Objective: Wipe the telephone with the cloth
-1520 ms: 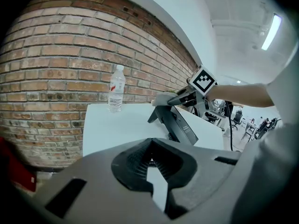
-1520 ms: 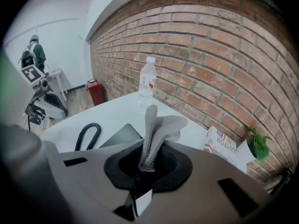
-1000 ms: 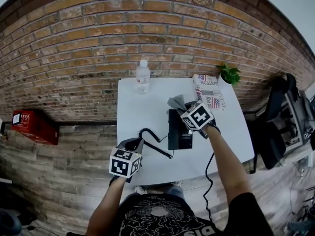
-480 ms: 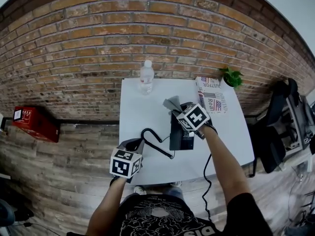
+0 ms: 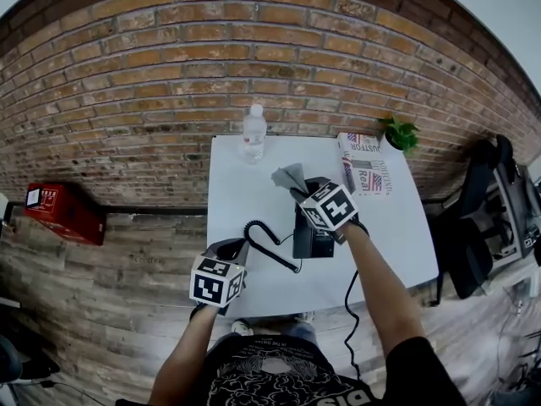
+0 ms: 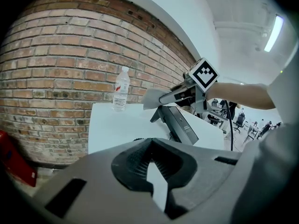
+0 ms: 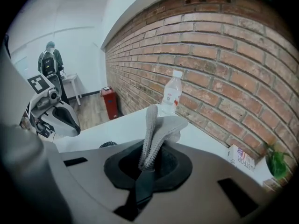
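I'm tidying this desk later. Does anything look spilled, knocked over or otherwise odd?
Nothing spilled or toppled: the water bottle stands upright. Only the coiled cord sprawls loose across the table beside the telephone, and a cable hangs off the front edge.

- A clear water bottle is standing at the bench's far edge, against the brick wall.
- A printed box is lying near a small green plant.
- A red box is sitting on the wooden floor.

Telephone at ctr of table, bottle behind-left, newspaper & plant rear right.
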The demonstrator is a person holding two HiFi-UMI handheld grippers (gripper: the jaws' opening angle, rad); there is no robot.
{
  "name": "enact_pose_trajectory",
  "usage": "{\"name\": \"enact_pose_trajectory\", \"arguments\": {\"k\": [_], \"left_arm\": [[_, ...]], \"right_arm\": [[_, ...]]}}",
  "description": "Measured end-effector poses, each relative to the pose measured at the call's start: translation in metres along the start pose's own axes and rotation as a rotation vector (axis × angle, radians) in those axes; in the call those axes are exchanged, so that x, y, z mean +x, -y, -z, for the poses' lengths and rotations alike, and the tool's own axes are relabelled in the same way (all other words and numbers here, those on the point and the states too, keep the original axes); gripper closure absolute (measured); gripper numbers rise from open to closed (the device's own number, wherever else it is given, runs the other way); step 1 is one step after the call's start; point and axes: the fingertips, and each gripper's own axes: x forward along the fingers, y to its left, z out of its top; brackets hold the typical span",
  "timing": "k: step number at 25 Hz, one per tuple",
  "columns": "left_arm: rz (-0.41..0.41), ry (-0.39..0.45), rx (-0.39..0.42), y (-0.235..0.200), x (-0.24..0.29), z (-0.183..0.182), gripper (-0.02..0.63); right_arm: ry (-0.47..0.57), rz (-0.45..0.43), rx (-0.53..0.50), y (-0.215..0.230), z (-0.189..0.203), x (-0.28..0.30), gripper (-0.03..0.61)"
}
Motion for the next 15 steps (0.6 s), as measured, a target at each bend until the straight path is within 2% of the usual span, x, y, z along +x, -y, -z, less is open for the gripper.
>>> {"name": "enact_pose_trajectory", "arguments": {"k": [8, 15], "left_arm": [[-0.005, 0.026, 0.006, 0.003, -0.007, -0.01, 0.607], [-0.026, 0.078, 0.022, 0.008, -0.017, -0.031, 0.607]], "right_arm": [[0.16, 0.034, 0.038, -0.018, -0.027, -0.033, 0.566], [0.279, 0.083, 0.135, -0.028, -0.027, -0.066, 0.566]]}}
